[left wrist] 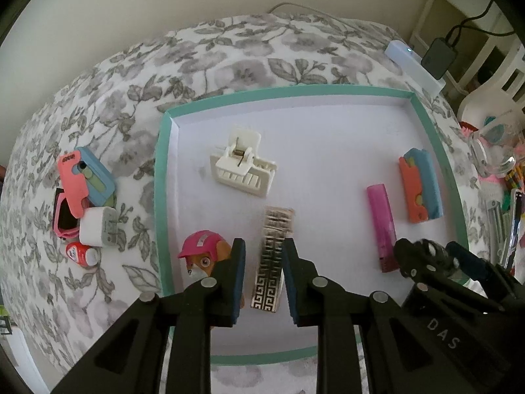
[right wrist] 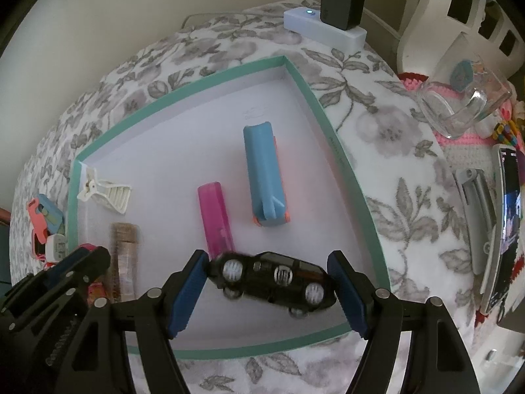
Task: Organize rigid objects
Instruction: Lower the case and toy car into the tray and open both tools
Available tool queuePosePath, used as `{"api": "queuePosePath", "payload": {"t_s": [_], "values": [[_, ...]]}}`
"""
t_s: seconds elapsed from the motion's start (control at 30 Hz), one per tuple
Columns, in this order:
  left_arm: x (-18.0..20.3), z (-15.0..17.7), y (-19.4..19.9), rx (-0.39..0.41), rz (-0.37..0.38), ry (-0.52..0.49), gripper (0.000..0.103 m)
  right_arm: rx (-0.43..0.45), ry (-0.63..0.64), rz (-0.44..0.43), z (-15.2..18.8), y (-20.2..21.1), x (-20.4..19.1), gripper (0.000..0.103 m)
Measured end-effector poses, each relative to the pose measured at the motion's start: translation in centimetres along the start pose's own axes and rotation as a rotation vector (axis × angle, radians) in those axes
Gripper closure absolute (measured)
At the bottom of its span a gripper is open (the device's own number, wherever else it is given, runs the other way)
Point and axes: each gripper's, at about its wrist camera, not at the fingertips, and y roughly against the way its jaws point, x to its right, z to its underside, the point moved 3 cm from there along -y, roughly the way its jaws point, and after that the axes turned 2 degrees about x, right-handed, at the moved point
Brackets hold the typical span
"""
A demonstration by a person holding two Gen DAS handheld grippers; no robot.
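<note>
Inside the tray [left wrist: 165,177], the left gripper [left wrist: 264,275] stands slightly open around the patterned bar [left wrist: 271,259] to release it, while the right gripper [right wrist: 269,290] grips the toy car [right wrist: 272,279] lengthwise for placing nearby.

On the tabletop [left wrist: 249,49] sits a shallow tray [left wrist: 162,177]. Inside it, a hair claw clip [left wrist: 242,167] lies toward the far left; nearer, a patterned bar [left wrist: 272,259] lies lengthwise with a toy pup figure [left wrist: 201,256] just to its left by the tray wall. Right of the bar lies a lighter [left wrist: 382,223], and further right a folding cutter [left wrist: 420,187] near the right wall. A toy car [right wrist: 272,279] is at the near right. Outside the tray, to its left, a cluster holds another cutter [left wrist: 85,177], a plug adapter [left wrist: 98,226] and a small bottle [left wrist: 82,254]. A power strip [right wrist: 323,26] lies behind the tray.
</note>
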Motion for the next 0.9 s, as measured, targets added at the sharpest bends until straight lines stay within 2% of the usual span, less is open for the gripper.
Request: {"api": "queuePosePath", "payload": {"t_s": [0.07, 0.17, 0.3, 0.77, 0.83, 0.9], "values": [[-0.1, 0.0, 0.1, 0.001, 0.001, 0.003, 0.07, 0.005, 0.004, 0.003, -0.1, 0.0, -0.2, 0.026], [-0.4, -0.1, 0.2, 0.003, 0.001, 0.011, 0.069, 0.007, 0.009, 0.003, -0.2, -0.1, -0.4, 0.026], [-0.9, -0.2, 0.2, 0.003, 0.001, 0.027, 0.057, 0.005, 0.017, -0.005, -0.3, -0.2, -0.6, 0.026], [-3.9, -0.7, 1.5, 0.036, -0.024, 0.106, 0.055, 0.081, 0.068, 0.002, -0.7, 2.5, -2.0, 0.026], [-4.5, -0.7, 1.6, 0.04, -0.03, 0.118, 0.038, 0.081, 0.084, 0.002, -0.6, 2.4, -2.6, 0.023], [-5.1, -0.7, 1.7, 0.042, -0.038, 0.132, 0.035, 0.08, 0.103, 0.005, -0.4, 2.1, -3.3, 0.02]]}}
